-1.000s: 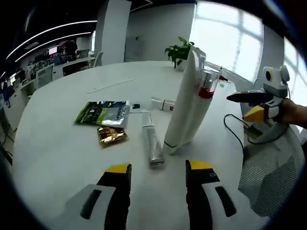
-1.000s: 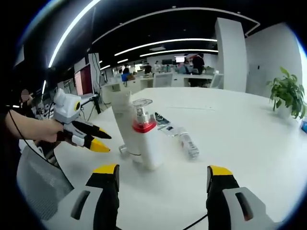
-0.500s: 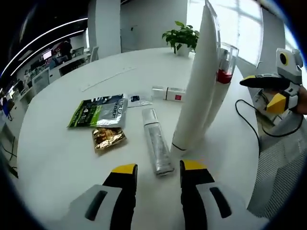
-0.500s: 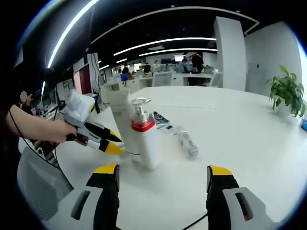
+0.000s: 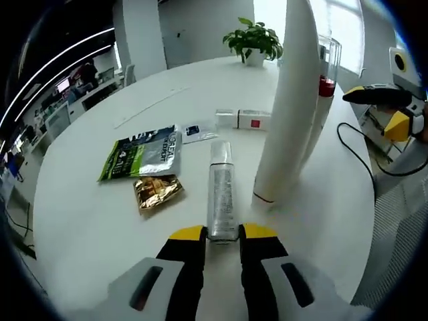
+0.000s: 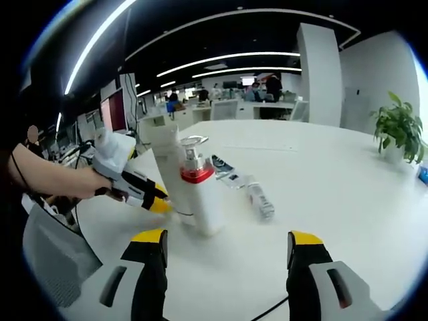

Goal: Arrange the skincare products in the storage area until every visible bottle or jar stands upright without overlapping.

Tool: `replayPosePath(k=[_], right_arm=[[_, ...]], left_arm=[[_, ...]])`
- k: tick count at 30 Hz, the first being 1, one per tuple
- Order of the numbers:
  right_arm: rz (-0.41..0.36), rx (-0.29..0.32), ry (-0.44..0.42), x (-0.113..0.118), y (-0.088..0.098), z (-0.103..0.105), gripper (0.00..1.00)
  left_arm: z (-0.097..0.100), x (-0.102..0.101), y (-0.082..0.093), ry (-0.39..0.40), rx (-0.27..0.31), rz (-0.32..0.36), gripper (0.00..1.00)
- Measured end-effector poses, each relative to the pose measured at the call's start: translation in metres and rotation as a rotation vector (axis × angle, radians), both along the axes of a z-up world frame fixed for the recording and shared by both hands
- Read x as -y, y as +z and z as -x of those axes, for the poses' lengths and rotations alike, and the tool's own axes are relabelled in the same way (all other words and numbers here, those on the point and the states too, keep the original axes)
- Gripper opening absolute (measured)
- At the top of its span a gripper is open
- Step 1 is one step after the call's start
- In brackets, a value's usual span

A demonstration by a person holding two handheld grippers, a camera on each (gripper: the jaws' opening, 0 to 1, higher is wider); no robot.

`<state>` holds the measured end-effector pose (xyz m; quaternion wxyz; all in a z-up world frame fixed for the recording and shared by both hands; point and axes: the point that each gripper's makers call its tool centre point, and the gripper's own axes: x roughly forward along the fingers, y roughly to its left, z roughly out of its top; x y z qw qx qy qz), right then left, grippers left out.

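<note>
A silver tube (image 5: pixel 222 194) lies on the white table (image 5: pixel 80 227), its near end between the yellow tips of my left gripper (image 5: pixel 223 232), which has shut on it. Just right of it a tall white tube (image 5: pixel 287 100) stands upright, with a clear-capped pump bottle with a red collar (image 5: pixel 325 77) behind it. In the right gripper view the pump bottle (image 6: pixel 198 197) stands in front of the tall tube (image 6: pixel 166 160), the silver tube (image 6: pixel 259 199) lies to their right, and the left gripper (image 6: pixel 155 199) reaches in low from the left. My right gripper (image 6: pixel 226 237) stands open, holding nothing, short of the bottles.
A green sachet (image 5: pixel 144 152), a gold packet (image 5: pixel 157 192), a small flat sachet (image 5: pixel 197 130) and a white box with a red mark (image 5: pixel 244 119) lie left of and beyond the tube. A potted plant (image 5: pixel 254 40) stands far back. A black cable (image 5: pixel 354 150) and a mesh chair (image 5: pixel 394 247) are at the right.
My left gripper has moved forward and down to the silver tube and narrowed its jaws around the tube's near end. The right gripper has stayed open and hardly moved.
</note>
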<state>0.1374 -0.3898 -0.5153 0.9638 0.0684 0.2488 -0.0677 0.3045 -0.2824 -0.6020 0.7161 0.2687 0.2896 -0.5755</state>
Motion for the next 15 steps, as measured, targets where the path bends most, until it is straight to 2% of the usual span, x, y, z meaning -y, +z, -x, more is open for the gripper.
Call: replayPosePath(k=[4,10,15], right_arm=[[0.005,-0.001,0.003,0.0,-0.001,-0.001,0.75],[0.006,-0.002,0.005,0.0,-0.001,-0.001,0.75],[0.006,-0.005,0.012,-0.001,-0.003,-0.001,0.75]], left_arm=[[-0.005,-0.016,0.003,0.004,0.011,-0.012,0.21],[0.002,-0.061,0.002,-0.01,0.002,-0.052,0.21],[0.01,-0.097,-0.003,-0.023,-0.015,-0.112,0.22]])
